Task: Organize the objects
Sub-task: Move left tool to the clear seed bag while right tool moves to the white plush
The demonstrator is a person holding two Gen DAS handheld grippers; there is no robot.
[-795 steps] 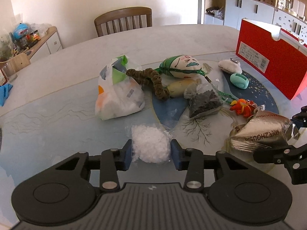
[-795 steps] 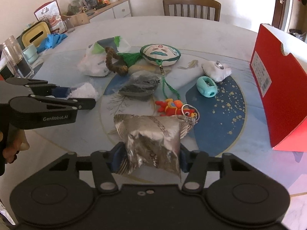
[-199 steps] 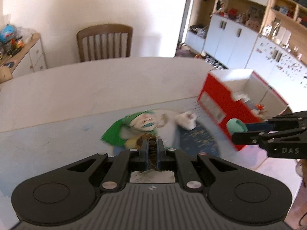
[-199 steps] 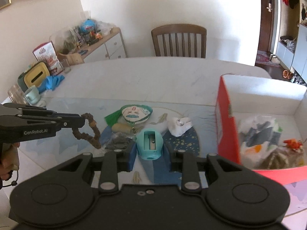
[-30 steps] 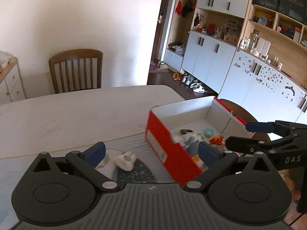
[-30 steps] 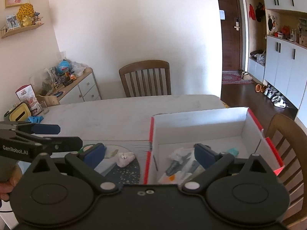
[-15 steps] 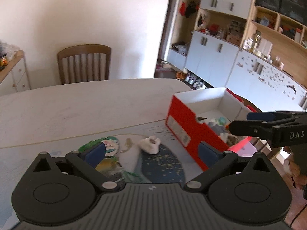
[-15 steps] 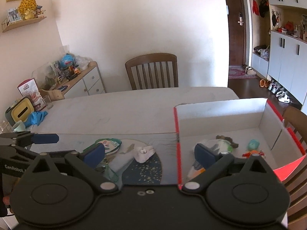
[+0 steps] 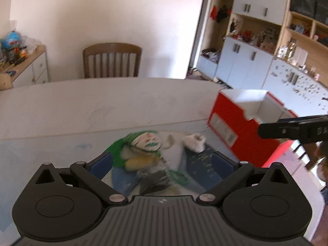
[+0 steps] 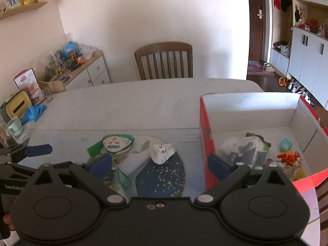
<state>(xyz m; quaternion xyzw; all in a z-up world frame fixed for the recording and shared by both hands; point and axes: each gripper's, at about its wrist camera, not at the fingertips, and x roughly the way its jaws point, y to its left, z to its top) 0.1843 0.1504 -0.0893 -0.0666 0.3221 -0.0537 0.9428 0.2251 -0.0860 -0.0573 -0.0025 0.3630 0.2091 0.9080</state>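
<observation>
My left gripper (image 9: 163, 165) is open and empty, high above the table's blue mat. Below it lie a round face pouch with green cloth (image 9: 146, 141), a yellowish item (image 9: 139, 162), a dark bag (image 9: 155, 177) and a white plush (image 9: 194, 142). My right gripper (image 10: 160, 167) is open and empty too, hovering over the white plush (image 10: 162, 153) and the face pouch (image 10: 116, 142). The red box (image 10: 207, 143) on the right holds a plastic bag (image 10: 244, 147), a teal item (image 10: 286, 145) and an orange toy (image 10: 289, 156). In the left wrist view the box (image 9: 231, 127) stands at the right.
A wooden chair (image 10: 164, 61) stands at the table's far side. A sideboard (image 10: 82, 71) with clutter, a yellow tissue box (image 10: 17, 103), blue cloth (image 10: 33, 110) and a cup (image 10: 14, 127) sit to the left. White cabinets (image 9: 256, 65) line the right wall.
Both open grippers have swung left, away from the red box and back over the items left on the mat. The left wrist view is blurred by the motion.
</observation>
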